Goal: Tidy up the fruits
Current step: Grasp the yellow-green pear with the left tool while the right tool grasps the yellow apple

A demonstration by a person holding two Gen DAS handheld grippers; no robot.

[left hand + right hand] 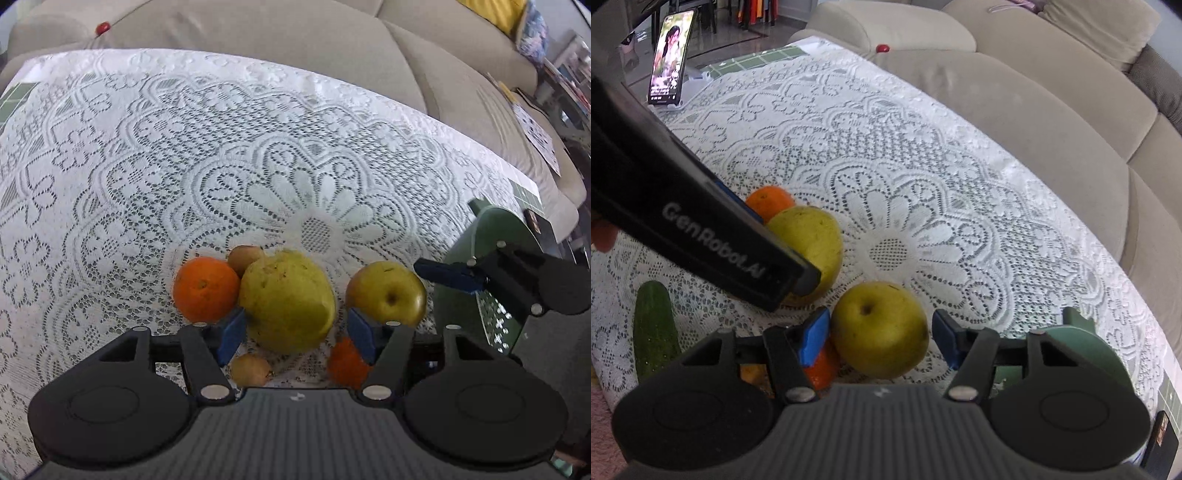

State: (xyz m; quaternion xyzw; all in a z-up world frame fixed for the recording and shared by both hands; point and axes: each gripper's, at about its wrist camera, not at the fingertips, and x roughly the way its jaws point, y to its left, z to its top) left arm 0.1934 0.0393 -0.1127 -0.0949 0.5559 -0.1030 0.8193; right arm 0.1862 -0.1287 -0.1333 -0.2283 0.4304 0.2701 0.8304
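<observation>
A pile of fruit lies on the lace-covered table [147,166]. My left gripper [297,336] is open, its blue pads on either side of a big yellow-green pear [288,295], with a gap on the right. Around the pear lie an orange [205,288], two small brown fruits [245,256] [251,369] and a second orange [347,363]. My right gripper [880,336] is open astride a yellow-green apple [881,328] that rests on the cloth; the left pad is close to its skin. The left gripper's black body [701,236] covers part of the pear [816,236].
A cucumber [653,328] lies at the near left. A green rounded object [1082,343] stands at the near right, behind my right gripper's fingers. A lit phone [670,59] is propped at the table's far left corner. A beige sofa [1034,110] runs along the far side.
</observation>
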